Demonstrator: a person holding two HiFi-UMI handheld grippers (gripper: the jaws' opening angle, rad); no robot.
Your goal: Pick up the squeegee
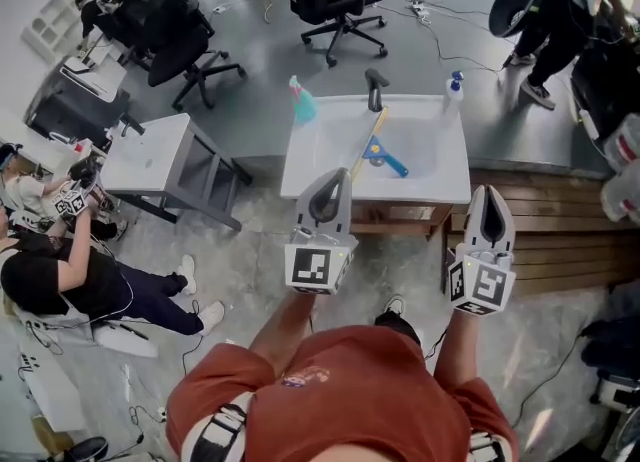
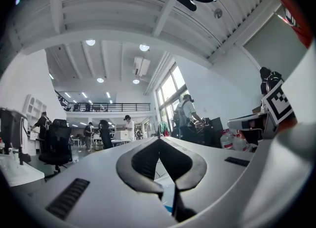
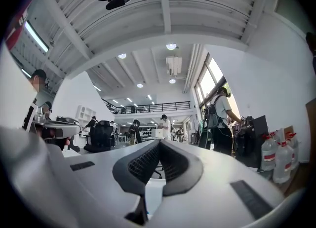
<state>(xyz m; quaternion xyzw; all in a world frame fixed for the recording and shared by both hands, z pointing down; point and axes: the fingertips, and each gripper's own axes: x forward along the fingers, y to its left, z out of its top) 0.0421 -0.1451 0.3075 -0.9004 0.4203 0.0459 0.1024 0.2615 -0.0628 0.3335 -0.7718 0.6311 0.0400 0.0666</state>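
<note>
Left gripper (image 1: 338,182) and right gripper (image 1: 489,196): jaws closed pad to pad, both empty. Squeegee (image 1: 377,145) lies ahead on white table (image 1: 440,185), between teal spray bottle (image 1: 302,102) and white bottle (image 1: 453,90), with black curved fixture (image 1: 375,88) behind it. Wooden bench (image 1: 545,240) sits right of the table. Forearms extend forward side by side, grippers about level.

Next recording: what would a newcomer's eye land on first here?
The left gripper and right gripper stand in the head view's foreground, jaws together and empty. Just beyond them, a squeegee with a wooden handle and blue head lies diagonally in a white sink, a teal spray bottle at its back left corner.
</note>
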